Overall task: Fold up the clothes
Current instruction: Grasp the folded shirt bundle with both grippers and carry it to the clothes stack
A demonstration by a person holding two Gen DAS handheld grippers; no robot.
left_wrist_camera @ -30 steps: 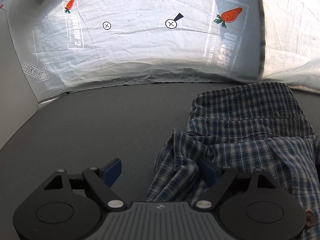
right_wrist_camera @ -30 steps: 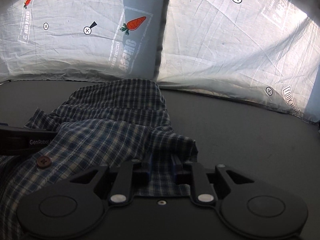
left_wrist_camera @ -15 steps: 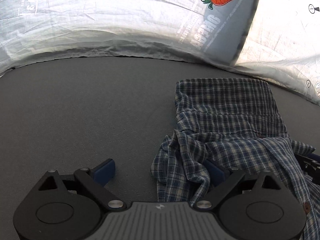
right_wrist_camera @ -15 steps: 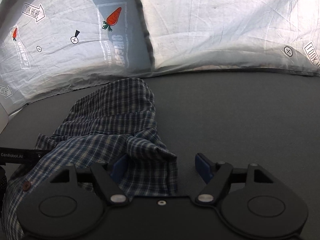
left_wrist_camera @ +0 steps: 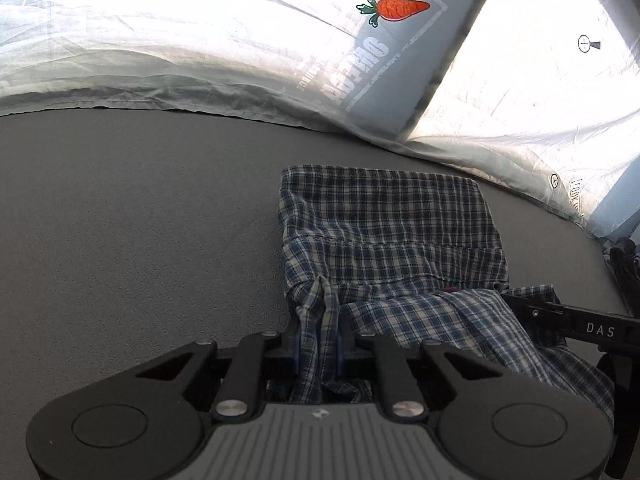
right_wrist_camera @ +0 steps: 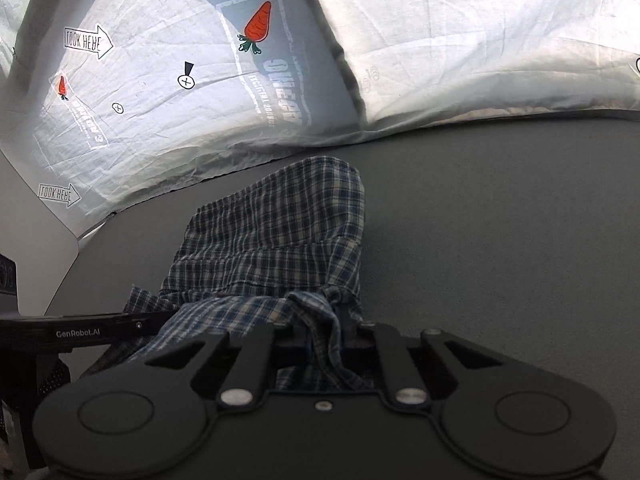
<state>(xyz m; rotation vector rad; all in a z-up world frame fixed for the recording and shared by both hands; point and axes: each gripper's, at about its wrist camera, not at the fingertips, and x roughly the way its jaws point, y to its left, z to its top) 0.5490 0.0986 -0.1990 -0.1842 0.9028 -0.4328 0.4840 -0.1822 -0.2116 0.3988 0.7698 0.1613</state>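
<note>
As both tools clamp its near corners, the plaid shirt (left_wrist_camera: 392,240) lies right of centre in the left view, half folded. The left gripper (left_wrist_camera: 318,354) and right gripper (right_wrist_camera: 324,346) have just been closing, each now pinching a bunched wad of cloth. Such shallow bites look liable to slip, or to drag loose layers askew, if lifted unevenly. The shirt rests on a dark grey mat (left_wrist_camera: 140,220) spreading across mid-frame. Beyond, along the top edge, hangs a pale printed sheet (right_wrist_camera: 160,140) bearing carrots and arrows.
</note>
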